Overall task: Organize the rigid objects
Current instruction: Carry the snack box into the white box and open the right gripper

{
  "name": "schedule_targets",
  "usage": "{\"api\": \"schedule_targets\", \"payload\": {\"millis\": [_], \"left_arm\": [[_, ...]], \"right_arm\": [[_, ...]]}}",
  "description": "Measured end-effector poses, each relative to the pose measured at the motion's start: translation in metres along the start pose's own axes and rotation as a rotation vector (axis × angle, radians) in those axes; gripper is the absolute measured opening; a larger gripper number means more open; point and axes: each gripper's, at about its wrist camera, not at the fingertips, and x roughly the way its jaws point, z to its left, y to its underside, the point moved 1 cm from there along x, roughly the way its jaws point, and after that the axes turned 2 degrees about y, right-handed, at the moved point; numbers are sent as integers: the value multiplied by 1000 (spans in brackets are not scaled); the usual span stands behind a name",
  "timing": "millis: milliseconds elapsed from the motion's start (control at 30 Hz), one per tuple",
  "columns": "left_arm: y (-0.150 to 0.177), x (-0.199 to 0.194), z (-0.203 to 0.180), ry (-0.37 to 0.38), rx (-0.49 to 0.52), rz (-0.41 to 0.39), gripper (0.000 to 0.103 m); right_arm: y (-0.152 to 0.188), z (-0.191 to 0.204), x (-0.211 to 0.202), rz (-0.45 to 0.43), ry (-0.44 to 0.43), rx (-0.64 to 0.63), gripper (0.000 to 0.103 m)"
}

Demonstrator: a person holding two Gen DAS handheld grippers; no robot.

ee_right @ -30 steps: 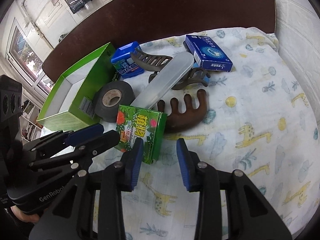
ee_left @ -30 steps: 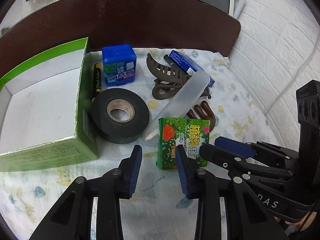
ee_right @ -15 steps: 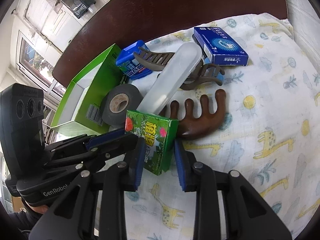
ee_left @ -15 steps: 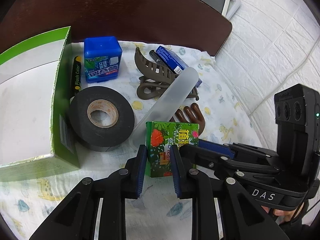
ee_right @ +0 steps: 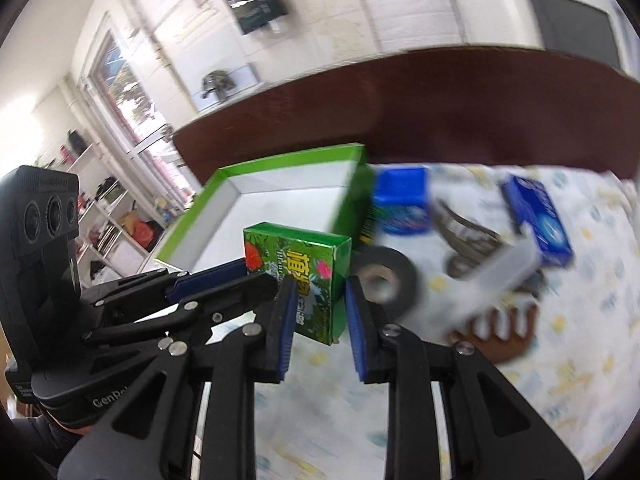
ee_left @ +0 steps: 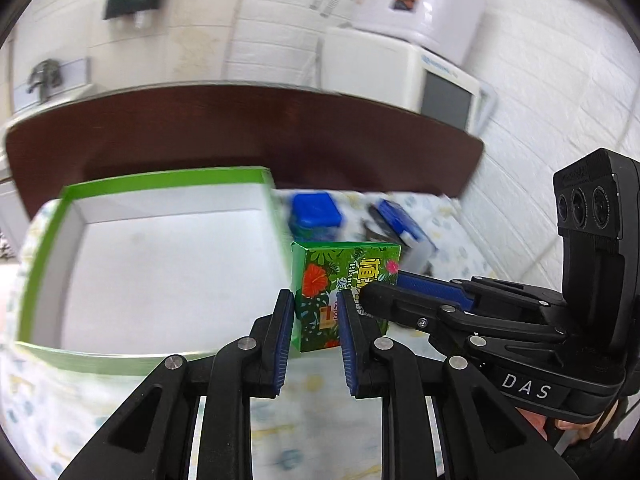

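Left hand-held gripper (ee_left: pixel 314 312): blue pads pinch the lower end of the floral green carton (ee_left: pixel 344 292), one pad on each broad side. Right hand-held gripper (ee_right: pixel 320 304): pads pinch the same carton (ee_right: pixel 298 276) from the other side. Carton is off the bedsheet (ee_right: pixel 560 360), held between both tools, just beside the near right corner of the open green box (ee_left: pixel 160 264).

Handling judgement: printed paperboard, thin walls, probably light. Faces will dent under hard squeeze; glossy print may slip on the pads. Best hold is across the narrow thickness near an edge or corner, where folds stiffen it; one tool likely suffices.

Behind carton: black tape roll (ee_right: pixel 382 276), dark wooden comb (ee_right: pixel 500 332), frosted plastic case (ee_right: pixel 496 280), brown hair claw (ee_right: pixel 464 232).

Farther: blue tub (ee_right: pixel 400 200) just beside the box wall, blue flat pack (ee_right: pixel 536 216), dark headboard (ee_left: pixel 240 136). Background blurred.
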Motion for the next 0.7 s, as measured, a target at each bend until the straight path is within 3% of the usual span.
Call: {"api": "schedule_targets", "payload": {"millis": [167, 300, 467, 700], "left_arm": [[-7, -35, 64, -132, -51, -39, 20], [-8, -45, 116, -215, -91, -19, 20], [3, -38, 167, -236, -175, 33, 20], [14, -33, 196, -220, -204, 65, 19]], "right_arm": [[-28, 64, 45, 29, -113, -79, 25], [-41, 108, 90, 89, -196, -83, 24], [-39, 148, 132, 172, -214, -86, 23], [-32, 160, 160, 250, -197, -69, 22]]}}
